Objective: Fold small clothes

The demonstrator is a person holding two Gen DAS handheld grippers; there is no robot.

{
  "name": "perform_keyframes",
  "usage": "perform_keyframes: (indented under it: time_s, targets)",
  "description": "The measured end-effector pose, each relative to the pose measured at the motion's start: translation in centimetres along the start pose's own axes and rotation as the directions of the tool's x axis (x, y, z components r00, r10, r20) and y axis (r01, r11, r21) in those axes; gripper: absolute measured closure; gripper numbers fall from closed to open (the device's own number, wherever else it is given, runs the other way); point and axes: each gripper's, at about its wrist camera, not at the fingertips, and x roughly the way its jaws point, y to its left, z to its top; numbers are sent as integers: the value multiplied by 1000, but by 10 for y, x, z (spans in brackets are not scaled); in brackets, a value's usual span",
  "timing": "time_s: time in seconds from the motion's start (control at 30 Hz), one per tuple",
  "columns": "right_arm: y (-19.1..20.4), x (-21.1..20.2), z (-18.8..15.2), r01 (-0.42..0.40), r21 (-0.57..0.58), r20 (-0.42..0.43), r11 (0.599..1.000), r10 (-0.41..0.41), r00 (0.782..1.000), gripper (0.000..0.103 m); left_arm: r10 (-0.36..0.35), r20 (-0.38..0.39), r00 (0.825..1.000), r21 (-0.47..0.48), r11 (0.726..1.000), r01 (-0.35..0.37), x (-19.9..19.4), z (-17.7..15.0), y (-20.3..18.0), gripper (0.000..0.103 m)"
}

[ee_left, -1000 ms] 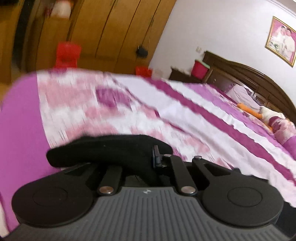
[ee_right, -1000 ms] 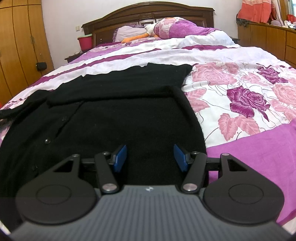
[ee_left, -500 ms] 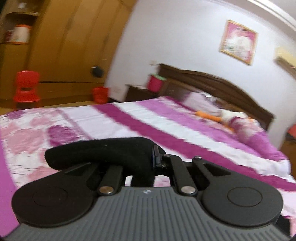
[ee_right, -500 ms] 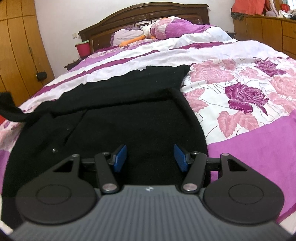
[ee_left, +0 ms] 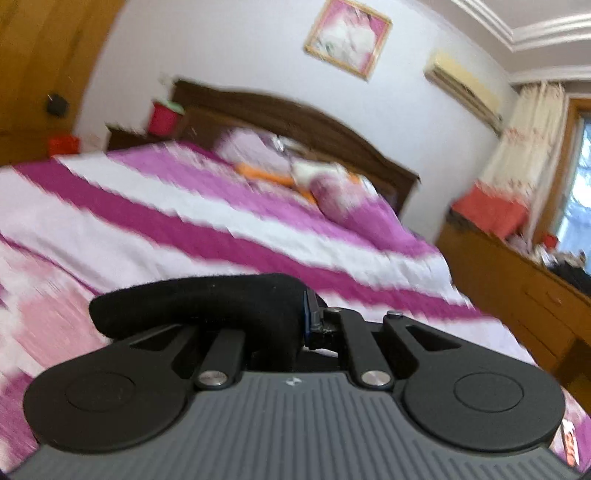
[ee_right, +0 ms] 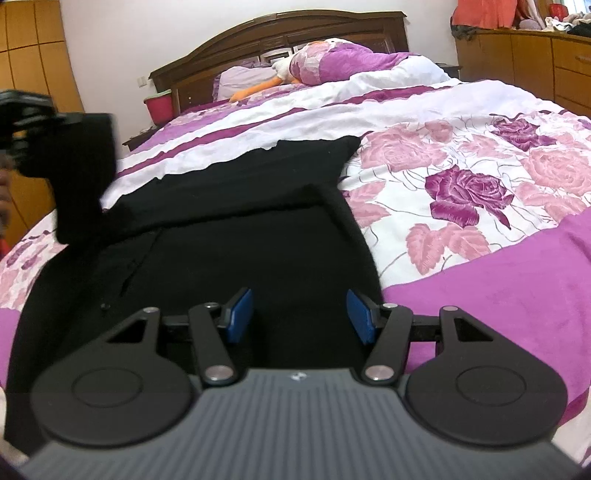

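Over the bed, in the left wrist view, the left gripper (ee_left: pixel 303 314) is clamped tight on a roll of black fabric, the sleeve (ee_left: pixel 199 302) of the garment, which bulges out to the left of the jaws and drapes over the left linkage. Only a sliver of one blue pad shows beside the cloth; the other is buried in it. Everything beyond is smeared with motion blur: the striped bedspread (ee_left: pixel 207 229), the dark headboard (ee_left: pixel 295 114), a framed picture (ee_left: pixel 347 35) on the wall. Where the sleeve runs below the gripper body is cut off.

Seen from the right wrist view, the right gripper (ee_right: pixel 299 314) hovers with its jaws about halfway apart and nothing between the blue pads; black cloth lies beneath them, but whether the fingers touch it I cannot tell. The black cardigan (ee_right: pixel 229 240) lies spread on the floral bedspread, buttons faintly visible down its left half, with its far edge already turned over into a flat band. At the left edge the other gripper appears, blurred, lifting the sleeve clear of the bed.

My reading is that the fold is at an early-to-middle stage: one edge is turned in, this sleeve looks to be on its way across the body, and the final halving remains. The near hem is hidden by the gripper housing.
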Motion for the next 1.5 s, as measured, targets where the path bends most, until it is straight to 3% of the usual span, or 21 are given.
perform_keyframes:
  time_s: [0.1, 0.3, 0.5, 0.6, 0.67, 0.9, 1.1, 1.23, 1.5]
  targets:
    - [-3, -1, -1, 4, 0, 6, 1000, -4, 1000, 45, -48, -98, 994, 41, 998, 52, 27, -35, -22, 92]
    - [-11, -1, -7, -26, 19, 7, 999, 26, 1000, 45, -28, -250, 968, 109, 992, 57, 63, -97, -34, 92]
    - [-16, 3, -11, -53, 32, 8, 998, 52, 999, 45, 10, -306, 952, 201, 978, 54, 79, -107, -31, 89]
    - [-17, 5, -11, -58, 44, 9, 997, 58, 998, 45, 13, -326, 945, 215, 975, 61, 71, -106, -33, 72]
    - [-17, 5, -11, -58, 37, 9, 998, 58, 998, 45, -6, -338, 941, 207, 975, 80, 62, -104, -33, 54]
    - [-15, 4, -13, -52, 31, 15, 998, 52, 999, 45, 25, -349, 937, 259, 963, 71, 19, -97, -39, 47]
    - [-15, 1, -11, -49, 43, 7, 998, 48, 999, 45, 75, -331, 941, 260, 966, 15, -18, -93, -25, 41]
    - [-15, -1, -9, -43, 55, 1, 998, 43, 999, 45, 152, -304, 941, 277, 959, -65, -40, -90, -6, 38]
    - [-5, -5, 4, -33, 41, -2, 999, 33, 999, 44, 304, -285, 909, 255, 938, -234, -59, -86, 39, 37]
